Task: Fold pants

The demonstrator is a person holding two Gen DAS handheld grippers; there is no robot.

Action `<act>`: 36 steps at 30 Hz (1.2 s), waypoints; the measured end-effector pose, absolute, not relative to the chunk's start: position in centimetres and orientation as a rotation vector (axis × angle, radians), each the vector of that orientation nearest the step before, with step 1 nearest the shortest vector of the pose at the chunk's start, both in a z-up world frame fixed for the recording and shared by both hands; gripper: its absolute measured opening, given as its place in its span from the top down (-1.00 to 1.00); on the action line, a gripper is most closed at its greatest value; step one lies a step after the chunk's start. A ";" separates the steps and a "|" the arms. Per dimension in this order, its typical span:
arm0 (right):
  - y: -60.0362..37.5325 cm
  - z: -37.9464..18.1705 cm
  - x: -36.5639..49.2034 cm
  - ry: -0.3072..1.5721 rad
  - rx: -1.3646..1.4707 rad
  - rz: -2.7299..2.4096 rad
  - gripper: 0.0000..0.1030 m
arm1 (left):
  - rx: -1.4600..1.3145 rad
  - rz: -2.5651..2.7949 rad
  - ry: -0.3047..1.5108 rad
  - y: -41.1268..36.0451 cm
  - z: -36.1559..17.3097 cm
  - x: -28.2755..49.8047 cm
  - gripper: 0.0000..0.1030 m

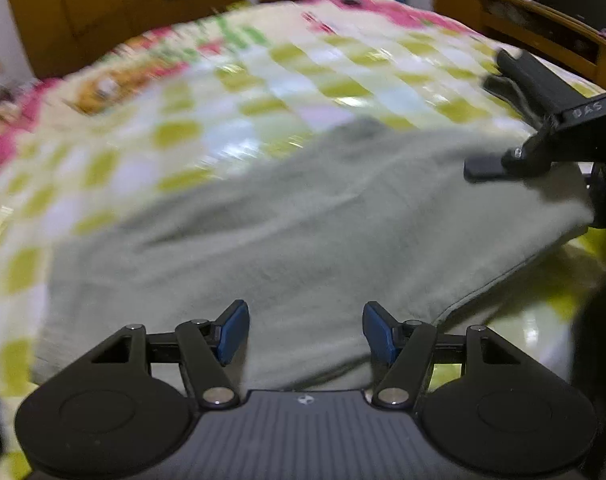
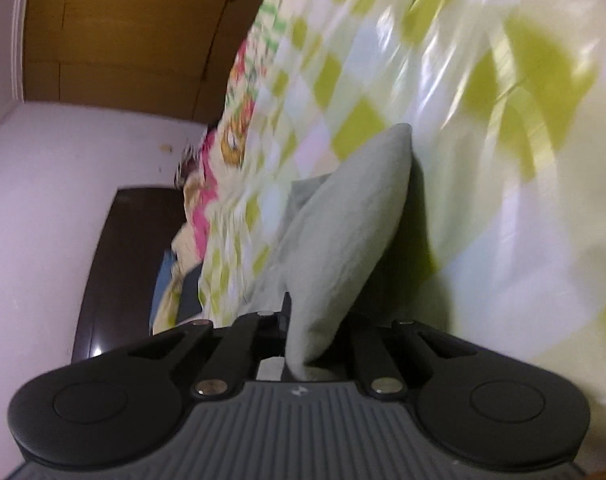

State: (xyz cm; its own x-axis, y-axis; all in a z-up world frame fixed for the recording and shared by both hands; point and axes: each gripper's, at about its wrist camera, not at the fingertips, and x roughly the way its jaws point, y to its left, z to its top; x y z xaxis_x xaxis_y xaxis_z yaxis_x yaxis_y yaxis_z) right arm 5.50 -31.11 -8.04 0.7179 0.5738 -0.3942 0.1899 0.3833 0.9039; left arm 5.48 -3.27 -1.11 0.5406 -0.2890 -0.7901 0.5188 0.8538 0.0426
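The pale green pants (image 1: 303,216) lie spread on a checked bedspread (image 1: 231,92). My left gripper (image 1: 306,330) is open just above their near part, blue pads (image 1: 233,330) apart and empty. My right gripper (image 1: 499,164) shows at the right edge of the left wrist view, over the pants' right side. In the right wrist view the right gripper (image 2: 307,340) is shut on a fold of the pants (image 2: 343,224), which rises off the bedspread (image 2: 483,120); its fingertips are hidden by the cloth.
Wooden wardrobes (image 1: 123,12) stand behind the bed. A wooden shelf unit (image 1: 543,20) runs along the far right. A dark wooden board (image 2: 123,268) and a white wall (image 2: 43,200) lie beyond the bed's edge.
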 end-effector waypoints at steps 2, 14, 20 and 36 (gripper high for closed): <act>-32.6 -8.0 4.1 0.769 1.184 0.249 0.88 | 0.302 -0.533 0.874 -5.3 -1.4 4.8 -0.48; -33.0 -0.5 3.3 0.771 0.889 0.129 0.84 | 0.328 -0.555 0.761 -5.9 0.5 3.0 -0.49; -25.5 3.1 7.0 0.842 0.702 0.148 0.82 | 0.205 -0.485 0.780 -0.2 -1.0 3.1 -0.49; -2.4 0.5 11.5 1.048 -0.123 0.326 0.77 | -0.050 -0.505 0.825 5.8 -1.6 3.3 -0.51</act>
State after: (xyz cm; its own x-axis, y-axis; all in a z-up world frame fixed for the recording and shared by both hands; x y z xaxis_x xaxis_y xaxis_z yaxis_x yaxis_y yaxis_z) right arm 11.53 -2.36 0.50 0.4567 0.2055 -0.8656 -0.3219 0.9452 0.0546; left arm 3.30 5.82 -1.61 0.5679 -0.4486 -0.6902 0.4107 0.8810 -0.2347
